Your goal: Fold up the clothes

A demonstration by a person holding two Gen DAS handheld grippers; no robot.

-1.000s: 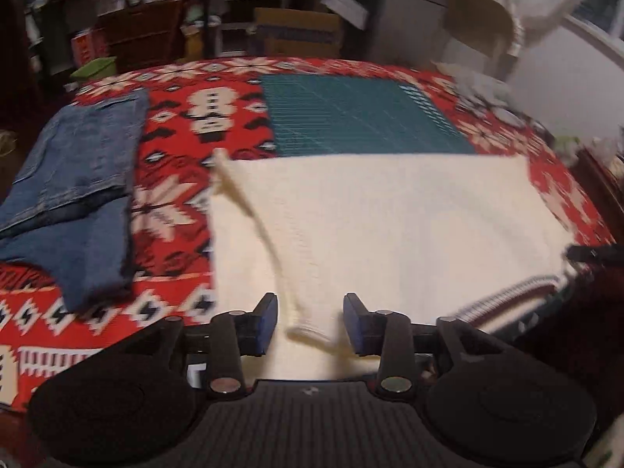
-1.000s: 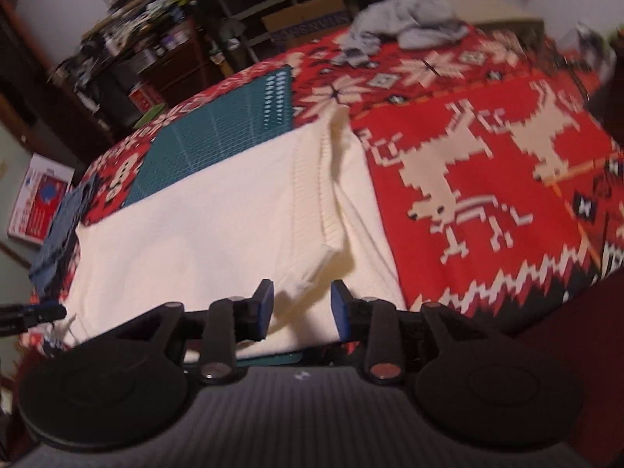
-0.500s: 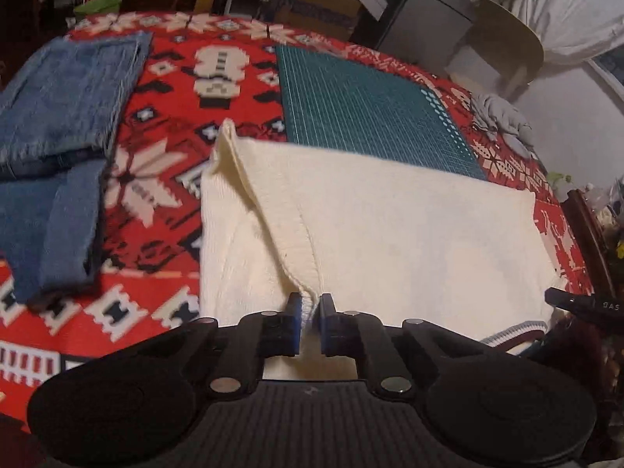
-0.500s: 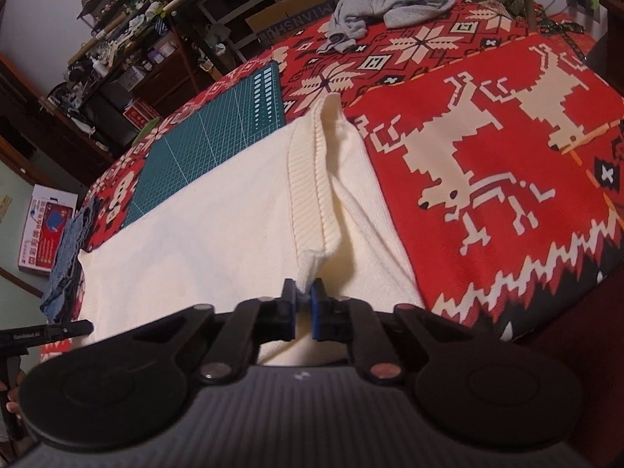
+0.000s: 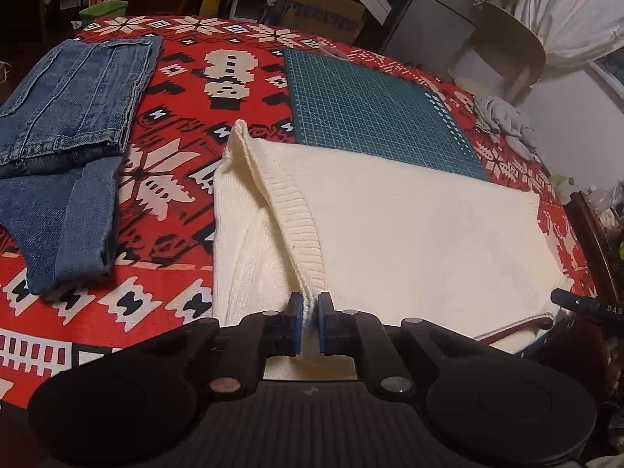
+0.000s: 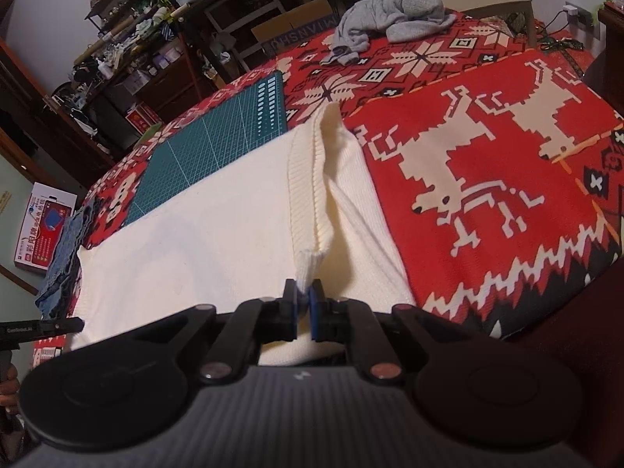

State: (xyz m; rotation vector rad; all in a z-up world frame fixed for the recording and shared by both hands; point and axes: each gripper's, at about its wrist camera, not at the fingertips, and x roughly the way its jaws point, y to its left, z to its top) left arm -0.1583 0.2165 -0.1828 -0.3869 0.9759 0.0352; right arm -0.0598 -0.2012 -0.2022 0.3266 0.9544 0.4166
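Folded jeans lie at the bench's left. The cream sweater lies flat at centre, sleeves turned in. Left gripper and right gripper each pinch a cuff; further folds likely remain. A grey garment sits crumpled far right.

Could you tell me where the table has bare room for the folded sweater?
Free: the reindeer-patterned cloth right of the cream sweater, short of the grey garment. The green cutting mat is bare. Crowded left, by the folded jeans.

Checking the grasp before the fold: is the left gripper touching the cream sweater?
Touching. The left wrist view shows the left gripper shut on the cream sweater, ribbed edge pinched between its pads.
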